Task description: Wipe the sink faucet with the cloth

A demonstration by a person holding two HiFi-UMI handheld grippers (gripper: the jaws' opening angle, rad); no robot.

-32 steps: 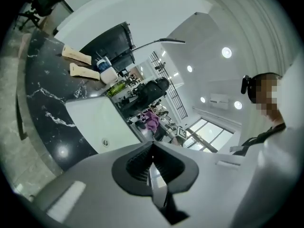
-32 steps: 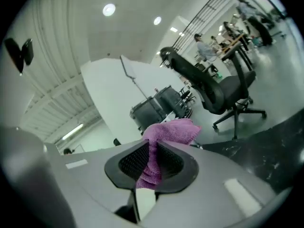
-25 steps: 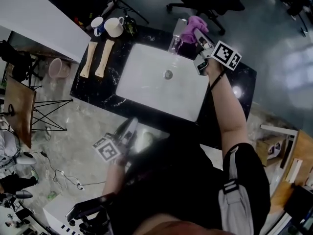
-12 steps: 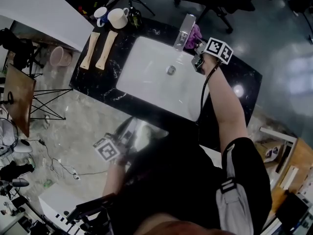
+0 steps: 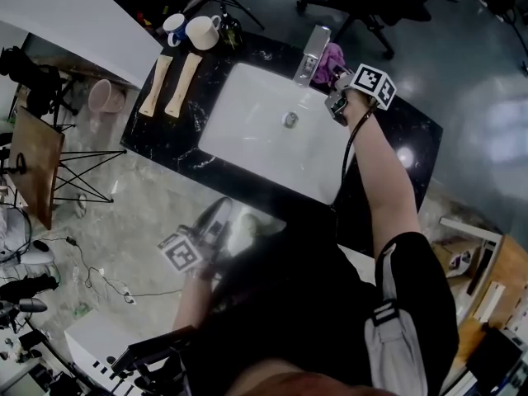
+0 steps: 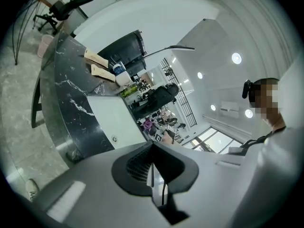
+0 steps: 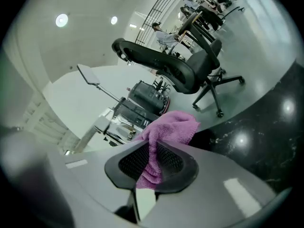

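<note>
Head view: my right tongs (image 5: 337,85) clamp cloth (image 5: 332,56) beside faucet (image 5: 311,52); left tongs (image 5: 218,217) closed, empty; best press cloth firmly, sweep its length

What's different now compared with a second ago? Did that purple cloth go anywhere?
The right claw has brought the purple cloth, gripped throughout, down from above the faucet to beside it. The left claw stayed shut and empty near the person's body.
</note>
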